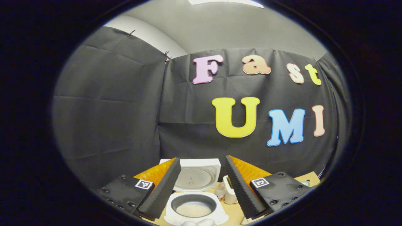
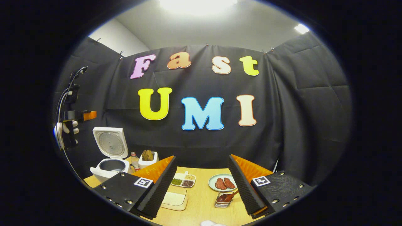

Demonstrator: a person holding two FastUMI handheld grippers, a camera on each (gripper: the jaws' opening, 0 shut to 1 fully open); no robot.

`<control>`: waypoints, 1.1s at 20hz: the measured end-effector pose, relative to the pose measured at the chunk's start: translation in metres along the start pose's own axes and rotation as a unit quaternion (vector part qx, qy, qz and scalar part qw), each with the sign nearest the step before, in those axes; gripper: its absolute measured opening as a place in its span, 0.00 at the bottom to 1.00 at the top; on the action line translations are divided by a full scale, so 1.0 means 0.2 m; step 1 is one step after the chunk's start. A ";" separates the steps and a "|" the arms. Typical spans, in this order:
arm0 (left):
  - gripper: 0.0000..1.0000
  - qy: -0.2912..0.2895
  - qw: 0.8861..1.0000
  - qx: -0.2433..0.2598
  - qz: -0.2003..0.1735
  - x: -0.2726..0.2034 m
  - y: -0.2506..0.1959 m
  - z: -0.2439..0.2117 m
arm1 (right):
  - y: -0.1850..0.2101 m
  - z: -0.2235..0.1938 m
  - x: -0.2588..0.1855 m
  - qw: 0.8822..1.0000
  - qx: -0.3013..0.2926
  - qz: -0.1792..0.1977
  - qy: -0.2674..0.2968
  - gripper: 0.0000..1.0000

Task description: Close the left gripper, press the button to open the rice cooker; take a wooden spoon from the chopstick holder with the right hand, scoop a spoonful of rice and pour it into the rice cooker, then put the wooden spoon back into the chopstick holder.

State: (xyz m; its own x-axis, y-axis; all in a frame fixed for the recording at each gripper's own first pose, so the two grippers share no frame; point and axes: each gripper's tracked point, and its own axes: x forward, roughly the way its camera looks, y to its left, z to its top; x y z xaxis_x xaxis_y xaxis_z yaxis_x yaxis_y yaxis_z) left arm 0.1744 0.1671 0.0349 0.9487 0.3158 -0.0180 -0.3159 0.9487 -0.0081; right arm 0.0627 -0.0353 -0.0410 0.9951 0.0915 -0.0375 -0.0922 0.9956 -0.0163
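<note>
Rice cooker (image 1: pixel 194 194) stands open on the bench (image 1: pixel 234 213), its lid (image 1: pixel 196 174) tipped up and back, the inner pot (image 1: pixel 193 205) showing a pale layer of rice at the bottom. In the left gripper view it sits at 6 o'clock, framed between the two fingers of the left gripper (image 1: pixel 201 188), which are spread wide apart and hold nothing. Just beside the cooker, toward 5 o'clock, stand a small bottle (image 1: pixel 220 191) and the white chopstick holder (image 1: pixel 230 193).

In the right gripper view the rice cooker (image 2: pixel 110 157) lies at 8 o'clock, lid raised, with the bottle (image 2: pixel 135 161) and the chopstick holder (image 2: pixel 148 161) next to it; brown wooden handles (image 2: pixel 147 154) stick out of the holder. The right gripper (image 2: pixel 202 185) is released too, fingers wide and empty, above the bench (image 2: pixel 204 204). Between its fingers lie a divided dish of grains (image 2: pixel 183 180), a pale rectangular container (image 2: pixel 174 197), a plate with pieces of red meat (image 2: pixel 223 182) and a small tray with dark sauce (image 2: pixel 224 199). At 9 o'clock, above the cooker, a gloved hand (image 2: pixel 67 128) holds the left gripper (image 2: pixel 78 116) raised, well apart from the lid.
</note>
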 end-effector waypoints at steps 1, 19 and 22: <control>0.98 0.001 1.000 -0.005 0.003 0.07 0.03 0.03 | 0.02 0.01 0.00 1.000 0.000 0.000 -0.001 0.96; 0.95 0.127 0.991 0.018 0.034 1.04 0.15 -0.40 | 0.18 -0.28 0.12 0.996 0.000 0.021 0.087 0.99; 0.94 0.142 0.989 0.032 0.039 1.12 0.15 -0.47 | 0.18 -0.31 0.13 0.995 -0.004 0.024 0.092 0.99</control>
State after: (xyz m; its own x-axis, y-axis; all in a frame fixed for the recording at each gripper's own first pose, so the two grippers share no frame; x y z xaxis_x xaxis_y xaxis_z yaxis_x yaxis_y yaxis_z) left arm 0.3751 0.2649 -0.0628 0.8765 0.3801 -0.2955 -0.3776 0.9235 0.0676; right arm 0.0821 0.0025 -0.1048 0.9662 0.1325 -0.2210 -0.1399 0.9900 -0.0180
